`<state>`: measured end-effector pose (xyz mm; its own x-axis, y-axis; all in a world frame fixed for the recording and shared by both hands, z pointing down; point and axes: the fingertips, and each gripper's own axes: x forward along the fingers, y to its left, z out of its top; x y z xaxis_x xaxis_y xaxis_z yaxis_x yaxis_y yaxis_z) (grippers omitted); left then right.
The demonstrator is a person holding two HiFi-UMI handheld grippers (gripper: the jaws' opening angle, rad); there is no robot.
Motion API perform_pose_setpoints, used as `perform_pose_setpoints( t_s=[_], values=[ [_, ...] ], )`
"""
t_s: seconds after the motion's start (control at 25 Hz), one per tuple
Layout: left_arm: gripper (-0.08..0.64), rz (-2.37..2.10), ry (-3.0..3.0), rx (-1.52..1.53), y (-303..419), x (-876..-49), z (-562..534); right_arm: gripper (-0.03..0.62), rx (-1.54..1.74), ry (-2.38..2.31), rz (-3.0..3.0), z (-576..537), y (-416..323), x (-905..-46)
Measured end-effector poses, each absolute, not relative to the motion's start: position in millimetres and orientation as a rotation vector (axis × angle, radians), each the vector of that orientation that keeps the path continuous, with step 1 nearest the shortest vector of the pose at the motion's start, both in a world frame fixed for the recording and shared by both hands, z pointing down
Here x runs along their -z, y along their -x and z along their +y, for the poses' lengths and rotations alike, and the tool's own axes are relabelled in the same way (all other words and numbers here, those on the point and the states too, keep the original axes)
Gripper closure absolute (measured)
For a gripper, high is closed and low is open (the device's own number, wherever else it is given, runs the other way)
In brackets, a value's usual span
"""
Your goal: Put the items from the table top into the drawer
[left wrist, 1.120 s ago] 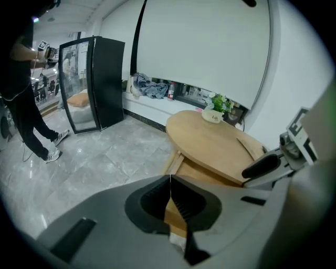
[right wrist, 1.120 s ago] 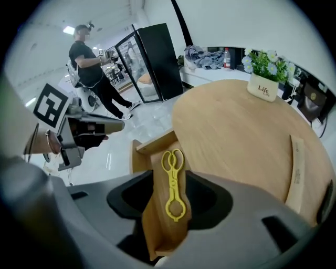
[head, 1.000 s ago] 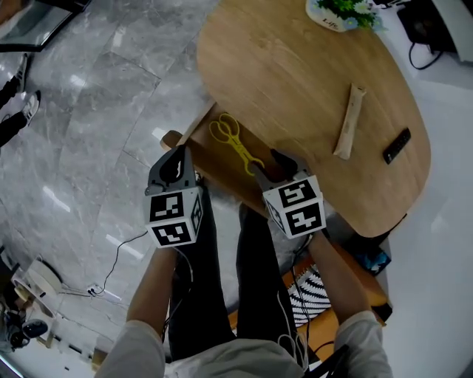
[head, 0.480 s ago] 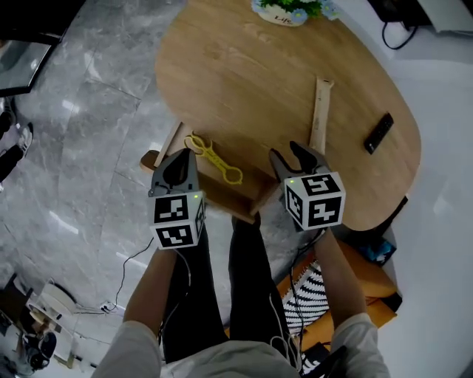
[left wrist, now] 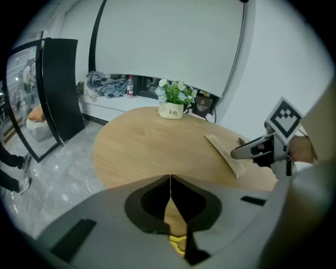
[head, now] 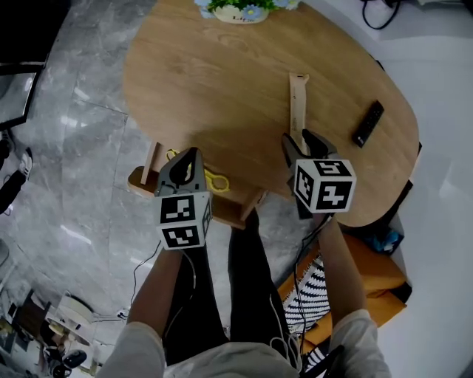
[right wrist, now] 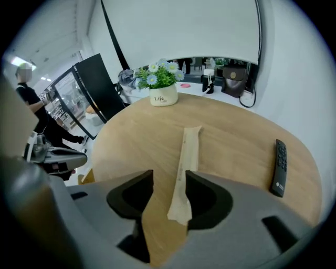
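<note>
A long tan paper packet (head: 298, 100) and a black remote (head: 367, 123) lie on the oval wooden table (head: 207, 81). My right gripper (head: 301, 141) is open low over the table, and the packet's near end (right wrist: 182, 205) lies between its jaws (right wrist: 169, 176). Yellow plastic tongs (head: 213, 179) lie in the open wooden drawer (head: 235, 214) under the table's near edge. My left gripper (head: 191, 153) is shut and empty above the drawer; in its own view (left wrist: 170, 178) a bit of yellow (left wrist: 177, 243) shows below the jaws.
A white pot of flowers (head: 240, 9) stands at the table's far edge. Grey marble floor (head: 66, 170) spreads to the left. An orange seat and a striped cloth (head: 314, 284) lie by the person's legs. A black panel (left wrist: 58, 89) stands at the far left.
My right gripper has moved from the drawer, beside the yellow tongs, up over the table to the packet's near end. The left gripper stays by the drawer. The tongs remain in the drawer.
</note>
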<state>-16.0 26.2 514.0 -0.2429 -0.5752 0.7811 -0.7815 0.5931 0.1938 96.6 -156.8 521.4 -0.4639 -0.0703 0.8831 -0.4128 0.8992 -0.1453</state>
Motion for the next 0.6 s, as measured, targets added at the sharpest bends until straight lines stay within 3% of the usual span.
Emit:
perform_pose_setpoints(
  t_s=[0.4,0.6],
  values=[
    [0.549,-1.892,-1.128,-0.335,14,-527,-11,0.410,-0.420,-0.402,-1.991,-191,-91,-548],
    [0.549,-1.895,-1.122,-0.333,16,-529,-15,0.458,-0.423,-0.410,-1.967,-193,-91,-557]
  ],
)
